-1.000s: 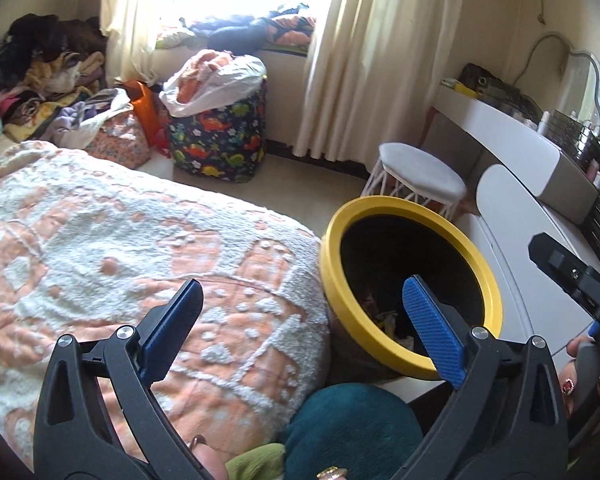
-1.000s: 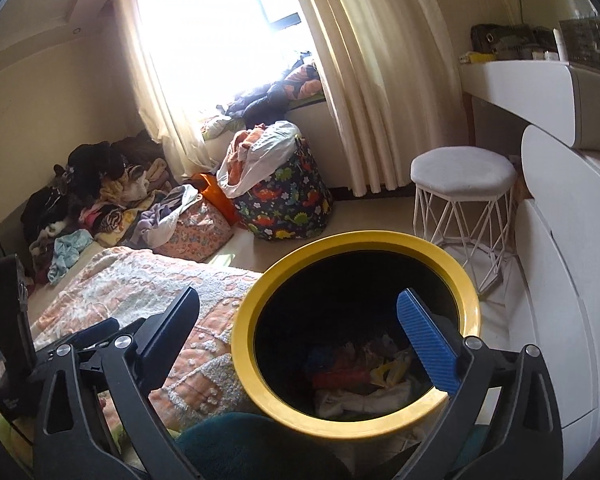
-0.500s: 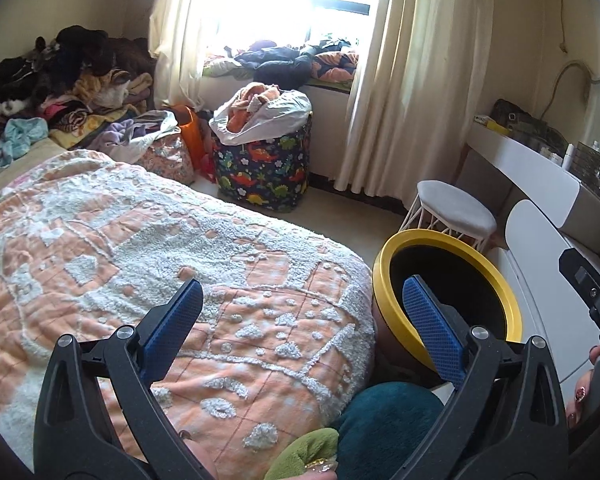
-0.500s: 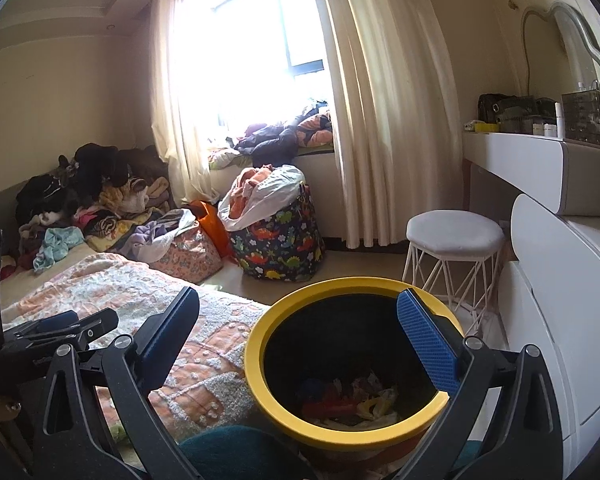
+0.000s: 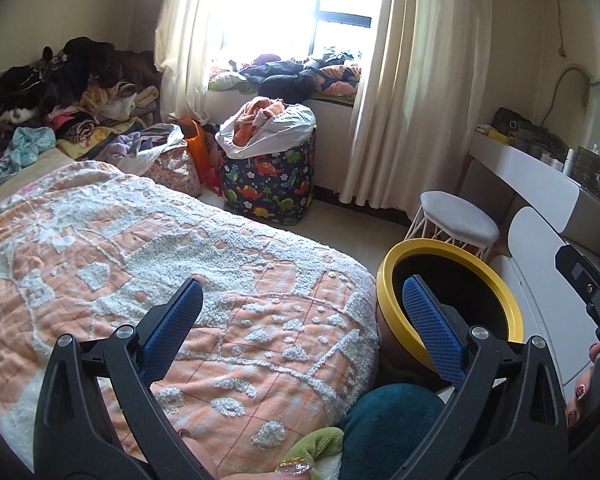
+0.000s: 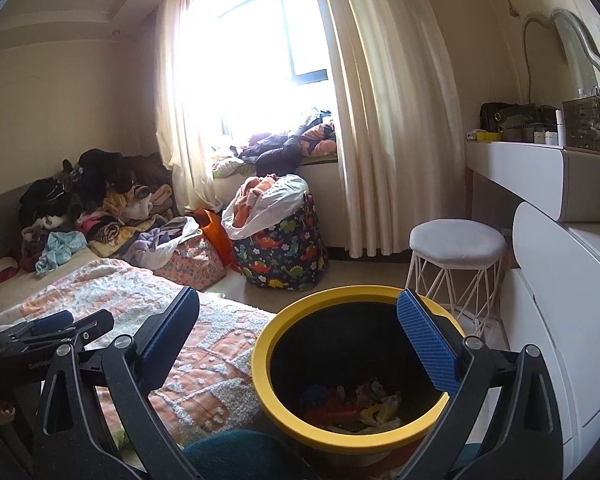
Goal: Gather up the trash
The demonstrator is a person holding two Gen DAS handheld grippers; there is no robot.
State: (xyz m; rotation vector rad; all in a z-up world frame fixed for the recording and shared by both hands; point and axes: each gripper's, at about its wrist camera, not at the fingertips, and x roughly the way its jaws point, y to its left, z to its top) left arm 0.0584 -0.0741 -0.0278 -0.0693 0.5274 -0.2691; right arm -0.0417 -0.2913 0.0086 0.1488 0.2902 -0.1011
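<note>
A black bin with a yellow rim stands beside the bed; it also shows in the left wrist view. Crumpled wrappers and paper trash lie at its bottom. My right gripper is open and empty, held above the bin's mouth. My left gripper is open and empty, over the corner of the bed with the orange and white blanket, left of the bin.
A white stool stands behind the bin. A white dresser is on the right. A dinosaur-print laundry bag and a pile of clothes sit by the window. A teal cushion lies at the bottom.
Both grippers have risen and tilted up, so the bin has dropped lower in both views. The left gripper has swung left over the bed. Both stay open.
</note>
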